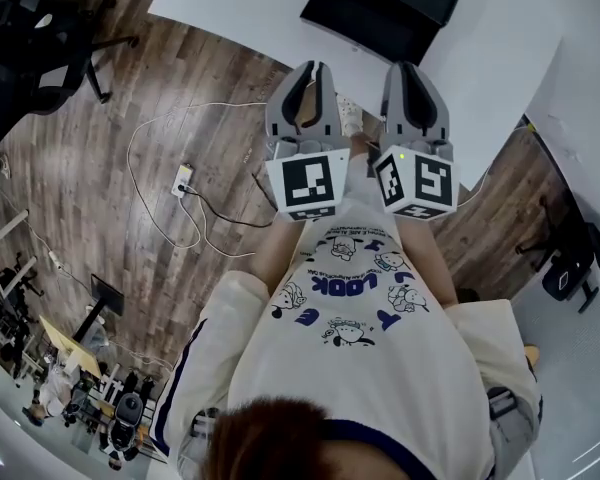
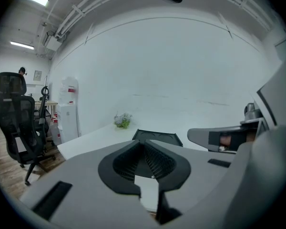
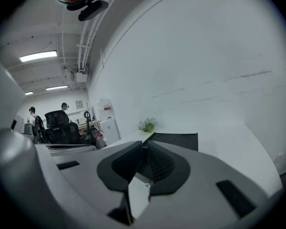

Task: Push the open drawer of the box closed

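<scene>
Left gripper (image 1: 308,70), right gripper (image 1: 412,68): clenched, empty. Box (image 1: 385,8) upper centre, ahead of both; right gripper nearer its middle.

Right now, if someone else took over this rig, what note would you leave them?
Left tongs: shut, empty, held up in front of the person.
Right tongs: shut, empty, right beside the left.
Black box: on the white table ahead; neither tongs touches it. Its drawer cannot be made out from here.
Done: nothing that shows.
Left: bring the tongs to the box and push the drawer closed.
</scene>
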Available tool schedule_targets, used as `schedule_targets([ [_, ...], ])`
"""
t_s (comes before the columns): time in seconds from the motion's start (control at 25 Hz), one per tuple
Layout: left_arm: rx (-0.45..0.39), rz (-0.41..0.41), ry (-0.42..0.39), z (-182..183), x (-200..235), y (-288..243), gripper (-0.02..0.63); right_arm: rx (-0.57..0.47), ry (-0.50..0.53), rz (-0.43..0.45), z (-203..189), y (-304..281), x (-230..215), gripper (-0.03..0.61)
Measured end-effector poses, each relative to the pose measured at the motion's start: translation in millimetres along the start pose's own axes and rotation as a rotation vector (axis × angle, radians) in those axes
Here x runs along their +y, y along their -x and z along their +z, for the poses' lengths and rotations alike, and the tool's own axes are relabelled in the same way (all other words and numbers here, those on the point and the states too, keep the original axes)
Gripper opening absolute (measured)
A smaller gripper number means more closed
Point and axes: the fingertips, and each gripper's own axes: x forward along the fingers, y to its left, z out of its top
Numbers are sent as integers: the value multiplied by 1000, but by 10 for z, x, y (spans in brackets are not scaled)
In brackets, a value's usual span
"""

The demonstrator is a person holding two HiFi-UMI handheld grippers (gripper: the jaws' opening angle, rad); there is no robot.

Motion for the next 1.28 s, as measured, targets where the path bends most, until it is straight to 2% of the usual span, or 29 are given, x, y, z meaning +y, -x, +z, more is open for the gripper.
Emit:
schedule_targets([
  [0.76,175,-82,-14,-660,-302,-619,34,70,-24,-49,-106,-387,-660,51],
  [0.92,211,-101,-12,-811,-313,-689,81,82,-29,-60,-175,-434,-725,51],
  [1.28,273,-138,-28,-1060,-413,-870,120,93,-19,-72,-261,-496,-848,51],
])
